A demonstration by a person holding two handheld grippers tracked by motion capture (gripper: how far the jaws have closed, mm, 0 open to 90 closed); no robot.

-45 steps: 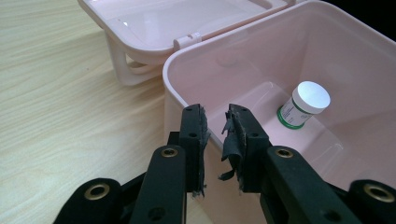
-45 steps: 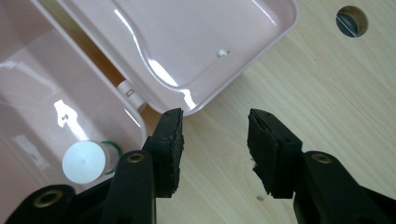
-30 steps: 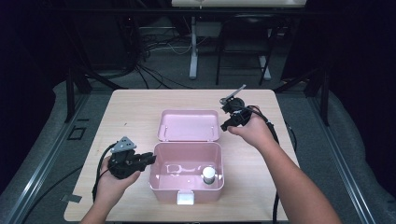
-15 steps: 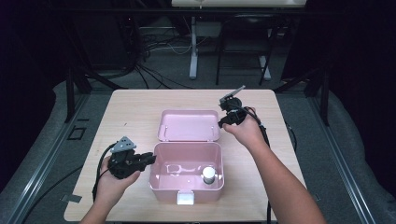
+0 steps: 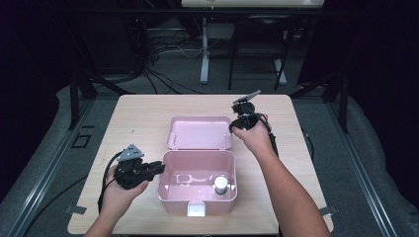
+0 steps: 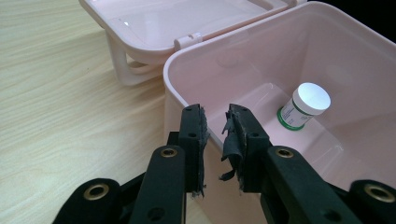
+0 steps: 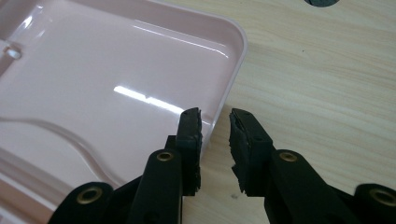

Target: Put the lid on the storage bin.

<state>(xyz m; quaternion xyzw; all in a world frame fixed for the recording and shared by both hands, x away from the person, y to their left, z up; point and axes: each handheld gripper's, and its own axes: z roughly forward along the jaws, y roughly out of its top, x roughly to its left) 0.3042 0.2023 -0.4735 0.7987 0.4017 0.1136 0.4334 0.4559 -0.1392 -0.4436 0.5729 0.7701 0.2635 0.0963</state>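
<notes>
Open pink plastic storage box at the near middle of a pale wooden table, its hinged pink lid laid back flat behind it. Inside, near the right front corner, one small white-capped bottle with a green band, upright. Left gripper straddling the box's left wall, one jaw outside, one inside, narrowly parted and seemingly just off the rim, torn pad lining hanging loose. Right gripper at the lid's right edge, jaws just closing, rim between them, pads not yet pressing on it.
</notes>
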